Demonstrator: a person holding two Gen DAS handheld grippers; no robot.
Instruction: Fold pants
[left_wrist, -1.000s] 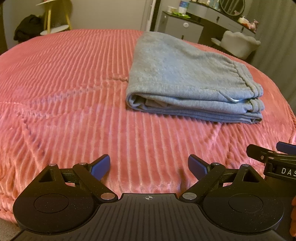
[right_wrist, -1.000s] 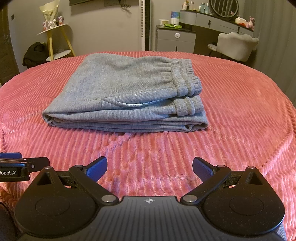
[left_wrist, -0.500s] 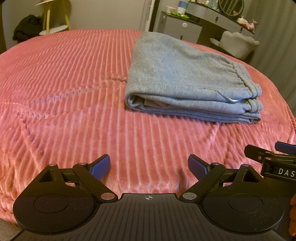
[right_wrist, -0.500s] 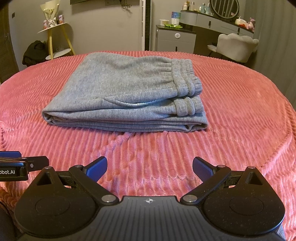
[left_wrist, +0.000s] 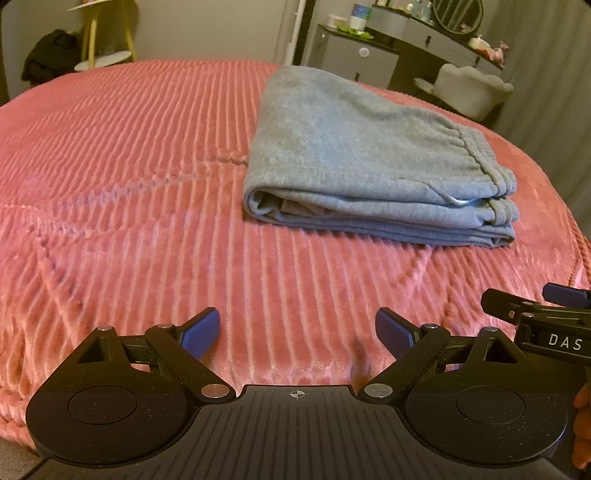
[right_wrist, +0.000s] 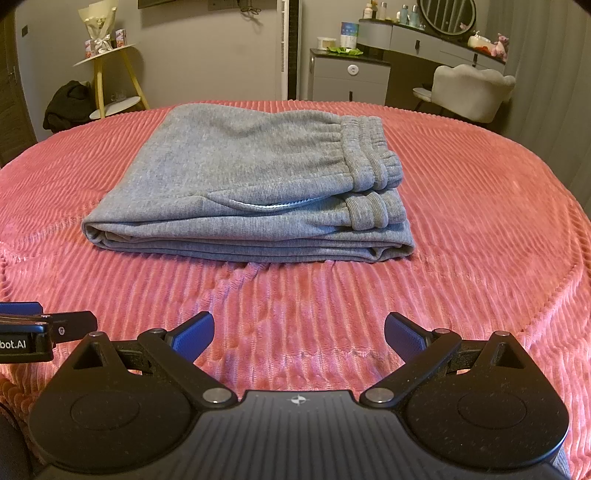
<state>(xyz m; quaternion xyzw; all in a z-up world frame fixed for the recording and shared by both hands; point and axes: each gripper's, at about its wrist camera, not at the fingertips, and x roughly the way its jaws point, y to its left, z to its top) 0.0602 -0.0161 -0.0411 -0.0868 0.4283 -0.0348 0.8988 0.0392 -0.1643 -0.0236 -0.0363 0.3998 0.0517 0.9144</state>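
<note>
Grey sweatpants (left_wrist: 369, 158) (right_wrist: 251, 184) lie folded into a flat rectangular stack on the pink ribbed bedspread (left_wrist: 129, 166) (right_wrist: 480, 221), elastic waistband to the right. My left gripper (left_wrist: 295, 334) is open and holds nothing, low over the bedspread near the front edge, well short of the pants. My right gripper (right_wrist: 299, 336) is open too, also clear of the pants and nearer than their front fold. Each gripper shows at the edge of the other's view.
Beyond the bed stand a grey dresser (right_wrist: 349, 79), a vanity with a round mirror (right_wrist: 447, 14), a pale chair (right_wrist: 472, 92) and a yellow stand (right_wrist: 103, 81) with dark clothing beside it. A grey curtain (right_wrist: 554, 74) hangs at the right.
Both grippers have drawn back slightly from the pants, which look a little farther off. The pants lie as before and both grippers remain open.
</note>
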